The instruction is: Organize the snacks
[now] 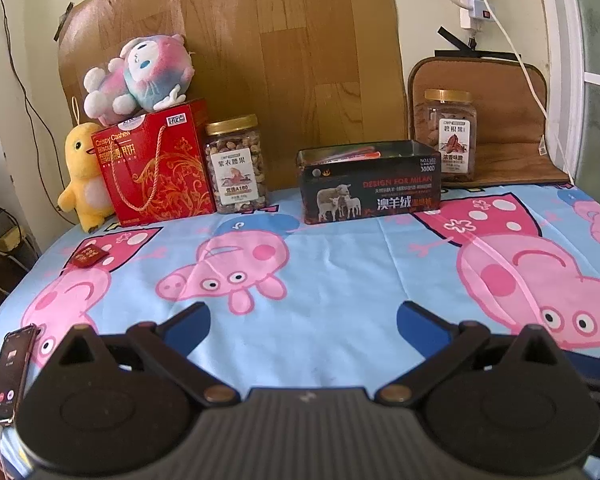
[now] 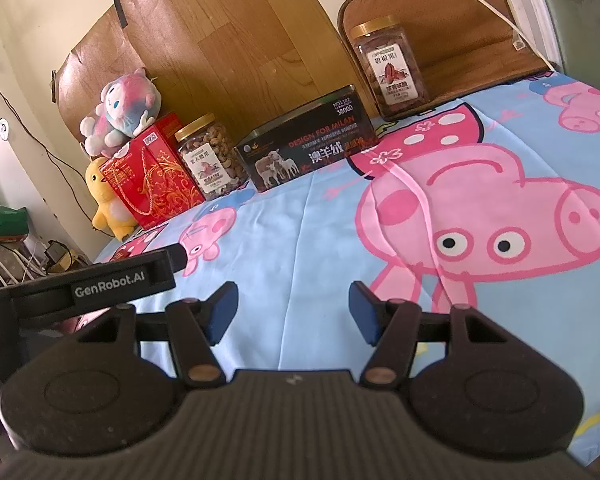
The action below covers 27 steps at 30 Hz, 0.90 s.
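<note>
Left gripper (image 1: 303, 322) hovers low over the near edge of the table (image 1: 340, 240), jaws spread wide, nothing between the blue pads (image 1: 188, 330). Right gripper (image 2: 293, 312) likewise spread and empty, over the cloth near a large pink pig print; the left gripper's body shows at its left in the right wrist view. Blue cartoon-pig cloth covers the table. Along the far edge, from left: yellow duck plush (image 1: 83, 176), then red gift box (image 1: 160, 164) touching it, with a pink-and-blue plush (image 1: 140, 76) lying on top. Just right of the box stands jar 1 (image 1: 237, 164), gold lid, nuts inside, white label. Further right, apart from it, an open black tin (image 1: 370, 182) with sheep printed on the front; colourful packets show inside, kind not readable. Right of the tin and farther back stands jar 2 (image 1: 449, 136), gold lid, on a brown cushion (image 1: 512, 120) leaning on the wall. 1 small red packet (image 1: 90, 257) lies alone on the cloth at near left, well apart from the tin. Phone (image 1: 10, 374), screen lit, cable attached, lies at the near left corner. Wood-pattern board (image 1: 280, 60) taped to the wall behind.
</note>
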Tool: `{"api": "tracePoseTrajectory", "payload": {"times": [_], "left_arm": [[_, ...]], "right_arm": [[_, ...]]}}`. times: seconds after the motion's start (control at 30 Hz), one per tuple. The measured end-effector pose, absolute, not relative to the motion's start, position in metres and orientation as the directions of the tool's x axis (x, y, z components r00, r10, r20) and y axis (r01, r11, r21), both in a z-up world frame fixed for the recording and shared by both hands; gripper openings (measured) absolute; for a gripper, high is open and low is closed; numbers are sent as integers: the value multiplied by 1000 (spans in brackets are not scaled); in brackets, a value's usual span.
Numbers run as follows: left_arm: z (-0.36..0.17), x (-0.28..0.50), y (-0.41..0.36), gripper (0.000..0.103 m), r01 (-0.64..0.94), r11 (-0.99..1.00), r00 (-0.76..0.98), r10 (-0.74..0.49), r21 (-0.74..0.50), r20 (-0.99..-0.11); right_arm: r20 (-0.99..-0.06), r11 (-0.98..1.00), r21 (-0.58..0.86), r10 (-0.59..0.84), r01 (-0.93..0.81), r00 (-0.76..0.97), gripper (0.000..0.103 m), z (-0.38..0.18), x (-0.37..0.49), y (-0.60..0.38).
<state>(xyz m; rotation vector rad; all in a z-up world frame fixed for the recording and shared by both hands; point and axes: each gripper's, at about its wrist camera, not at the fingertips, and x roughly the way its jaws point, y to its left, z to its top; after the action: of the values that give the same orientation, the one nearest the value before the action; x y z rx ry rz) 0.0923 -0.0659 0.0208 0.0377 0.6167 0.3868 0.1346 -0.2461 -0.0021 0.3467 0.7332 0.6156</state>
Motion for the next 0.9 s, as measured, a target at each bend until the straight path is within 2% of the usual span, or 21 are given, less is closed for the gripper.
{"api": "tracePoseTrajectory", "payload": {"times": [0.9], "left_arm": [[17, 95, -60, 103, -363, 919, 716, 380, 153, -586]], "right_arm": [[-519, 767, 498, 637, -404, 570, 64, -4, 134, -244]]}}
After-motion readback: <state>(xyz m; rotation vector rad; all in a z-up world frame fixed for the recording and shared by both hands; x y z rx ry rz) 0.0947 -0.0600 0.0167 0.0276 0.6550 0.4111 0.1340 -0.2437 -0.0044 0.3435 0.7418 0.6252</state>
